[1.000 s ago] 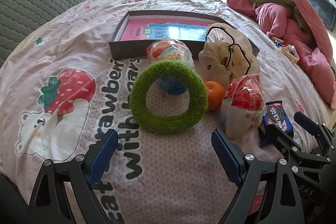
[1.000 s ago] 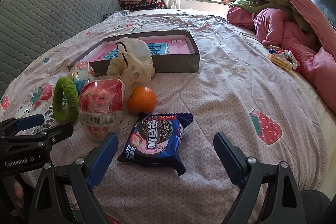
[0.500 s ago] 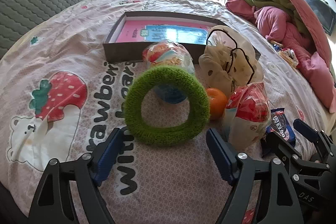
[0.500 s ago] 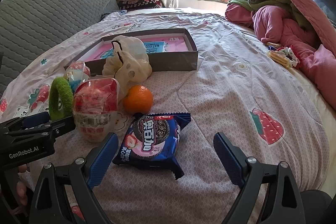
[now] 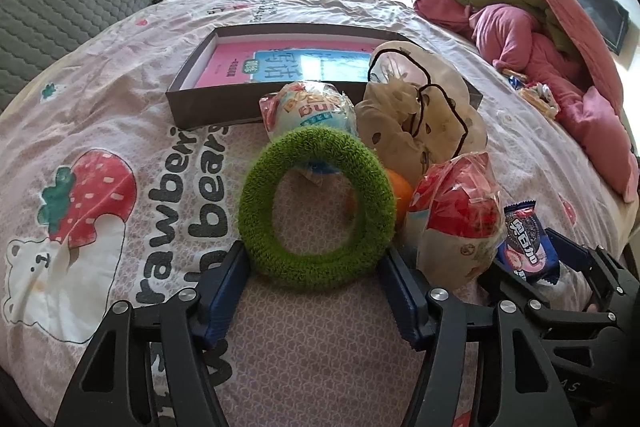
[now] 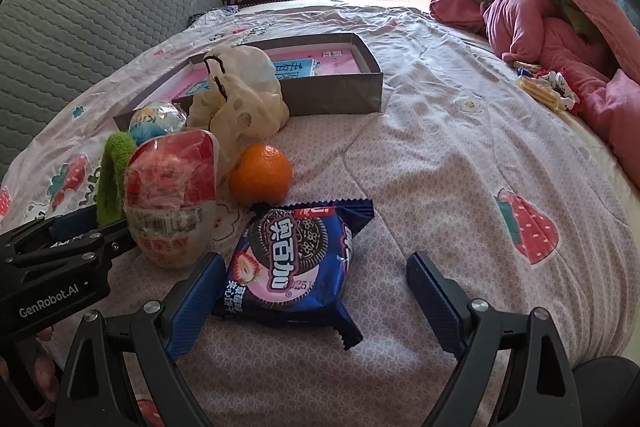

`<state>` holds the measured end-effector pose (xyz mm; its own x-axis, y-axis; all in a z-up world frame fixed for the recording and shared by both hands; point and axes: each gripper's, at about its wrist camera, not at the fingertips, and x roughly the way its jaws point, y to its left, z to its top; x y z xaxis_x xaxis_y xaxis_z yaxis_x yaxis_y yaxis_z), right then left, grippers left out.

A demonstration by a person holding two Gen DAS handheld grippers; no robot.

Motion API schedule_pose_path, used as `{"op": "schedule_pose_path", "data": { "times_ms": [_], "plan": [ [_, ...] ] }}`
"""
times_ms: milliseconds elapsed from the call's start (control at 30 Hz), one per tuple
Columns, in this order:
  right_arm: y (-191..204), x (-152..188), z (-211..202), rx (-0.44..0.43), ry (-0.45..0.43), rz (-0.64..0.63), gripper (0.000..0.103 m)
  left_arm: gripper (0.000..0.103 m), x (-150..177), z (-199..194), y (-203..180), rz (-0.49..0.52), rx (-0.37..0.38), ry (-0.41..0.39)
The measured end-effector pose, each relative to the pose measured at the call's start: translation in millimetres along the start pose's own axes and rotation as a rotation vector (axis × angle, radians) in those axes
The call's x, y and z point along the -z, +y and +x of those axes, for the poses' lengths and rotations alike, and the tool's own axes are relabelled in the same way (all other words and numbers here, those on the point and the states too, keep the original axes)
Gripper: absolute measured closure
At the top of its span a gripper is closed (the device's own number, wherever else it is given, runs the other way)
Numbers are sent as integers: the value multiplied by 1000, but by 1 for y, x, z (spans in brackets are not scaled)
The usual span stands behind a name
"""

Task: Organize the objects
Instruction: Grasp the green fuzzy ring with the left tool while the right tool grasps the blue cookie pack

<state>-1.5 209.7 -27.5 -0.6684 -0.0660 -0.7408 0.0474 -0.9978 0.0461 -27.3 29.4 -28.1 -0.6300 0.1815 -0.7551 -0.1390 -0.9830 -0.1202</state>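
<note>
A bed (image 6: 440, 155) under a strawberry-print quilt carries a green ring (image 5: 316, 207), an orange (image 6: 260, 173), a cookie packet (image 6: 296, 259) and wrapped snacks (image 6: 172, 195), with a shallow grey box (image 6: 340, 91) at twelve o'clock.

One green ring (image 5: 316, 211), one orange (image 6: 261, 173), one box (image 6: 336, 93) — two egg-shaped snack packs (image 5: 456, 223).

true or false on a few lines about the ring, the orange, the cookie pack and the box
1. The green ring lies inside the box. False: it is on the bedspread, in front of the box.
2. The orange sits beyond the cookie pack. True.
3. The right gripper is shut on the pack. False: its jaws stand apart around it.
4. The left gripper, jaws just closing, flanks the ring. True.
</note>
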Motion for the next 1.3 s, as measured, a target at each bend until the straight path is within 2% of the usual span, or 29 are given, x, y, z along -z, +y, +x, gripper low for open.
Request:
{"op": "schedule_pose_path", "data": {
  "times_ms": [333,433,467,667,967,1133,1300],
  "plan": [
    [5,2,4,7,7,-26,16,45,-2,7,0,15,10,-22],
    [5,2,3,0,2,-31,21,54,-2,4,4,0,35,-30],
    [5,2,3,-5,0,-33,26,57,-2,4,5,-3,44,-34],
    [7,2,1,-31,-13,-53,41,61,0,3,3,10,67,-33],
    [2,3,1,-58,-16,-36,45,76,3,0,5,7,112,-25],
    [-1,2,1,-75,-11,-20,47,79,4,0,17,-56,168,-18],
    [-2,2,1,-77,-12,-18,48,80,4,-2,18,-69,177,-26]
  ]
}}
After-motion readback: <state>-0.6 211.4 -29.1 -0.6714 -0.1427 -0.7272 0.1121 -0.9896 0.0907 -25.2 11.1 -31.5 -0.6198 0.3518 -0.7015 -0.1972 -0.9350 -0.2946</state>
